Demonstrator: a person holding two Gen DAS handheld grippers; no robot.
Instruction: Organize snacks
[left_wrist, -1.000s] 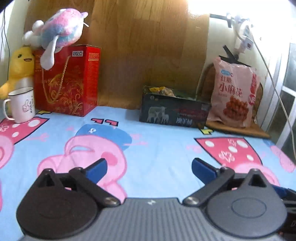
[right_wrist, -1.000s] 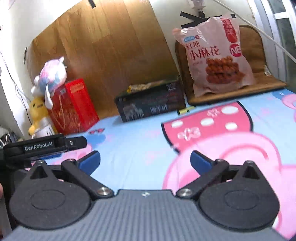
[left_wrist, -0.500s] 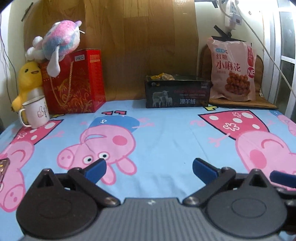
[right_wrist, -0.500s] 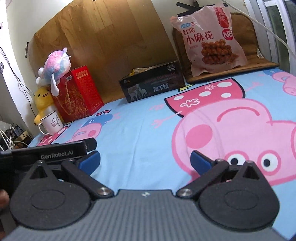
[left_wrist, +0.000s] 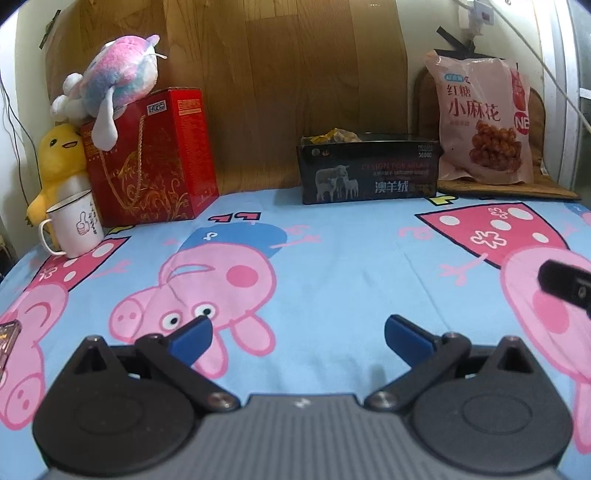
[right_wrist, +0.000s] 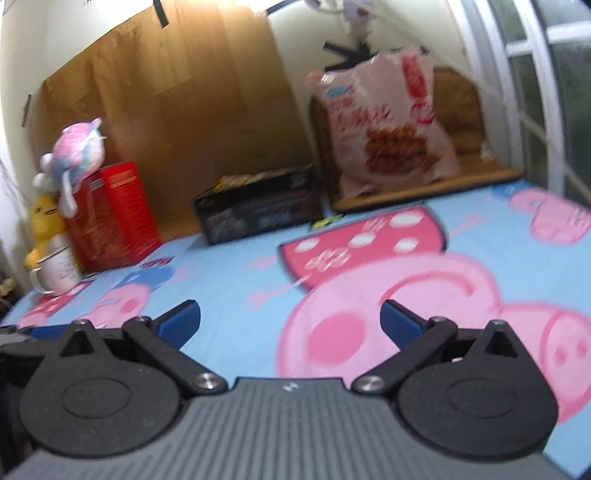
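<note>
The snack bag (left_wrist: 480, 122) leans upright at the back wall, right of the black box (left_wrist: 369, 168), well away from both wide-open, empty grippers (left_wrist: 297, 334) (right_wrist: 290, 317). Pinching its puffy front could slip or topple it sideways.

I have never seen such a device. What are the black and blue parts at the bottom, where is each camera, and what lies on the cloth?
Each picture comes from a camera on a hand-held gripper, looking along its two blue fingers. The left gripper and the right gripper are both open and hold nothing. On the cartoon cloth at the back stand a black box with wrappers inside, a pink snack bag, a red gift box with plush toys, and a white mug.
</note>
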